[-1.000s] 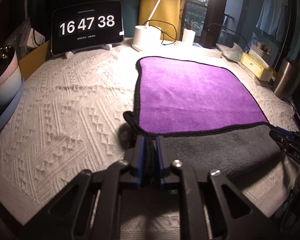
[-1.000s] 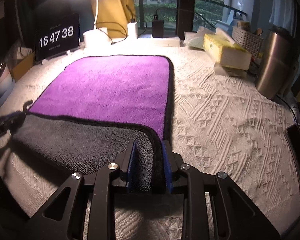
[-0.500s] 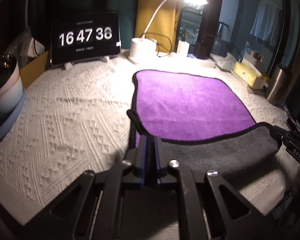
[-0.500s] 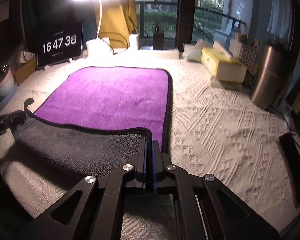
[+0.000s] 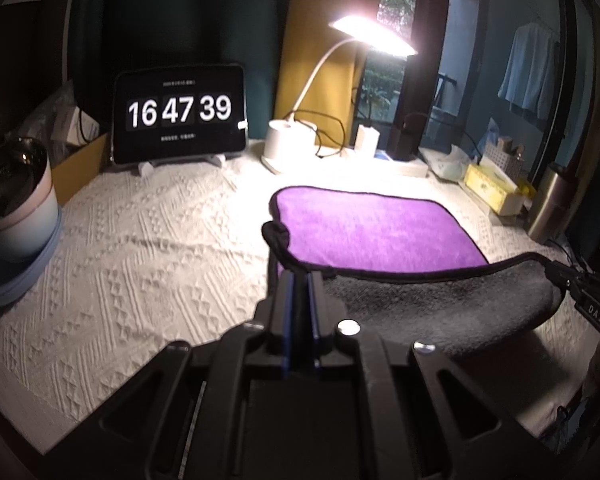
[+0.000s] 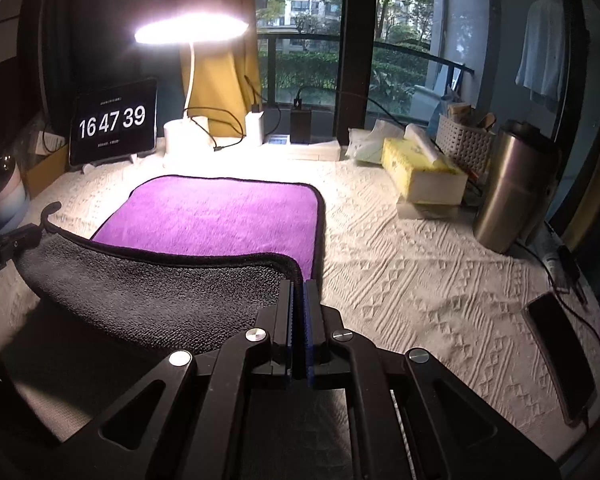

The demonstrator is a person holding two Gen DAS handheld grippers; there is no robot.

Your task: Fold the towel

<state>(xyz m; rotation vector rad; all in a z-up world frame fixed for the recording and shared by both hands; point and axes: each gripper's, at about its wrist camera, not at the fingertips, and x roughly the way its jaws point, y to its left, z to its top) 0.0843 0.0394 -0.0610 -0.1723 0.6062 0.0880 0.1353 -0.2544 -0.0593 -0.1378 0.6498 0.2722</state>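
A towel, purple on top and grey underneath, lies on the white textured tablecloth. Its near edge is lifted off the table, showing the grey underside. My left gripper is shut on the towel's near left corner. My right gripper is shut on the near right corner. Each gripper shows at the edge of the other's view: the right gripper, the left gripper.
At the back stand a tablet clock, a lit desk lamp and chargers. A bowl is at the left. A yellow tissue box, a steel tumbler and a phone are at the right.
Both grippers closed on the towel's near corners and rose, lifting the near edge. The grey underside now hangs in a curve above the table.
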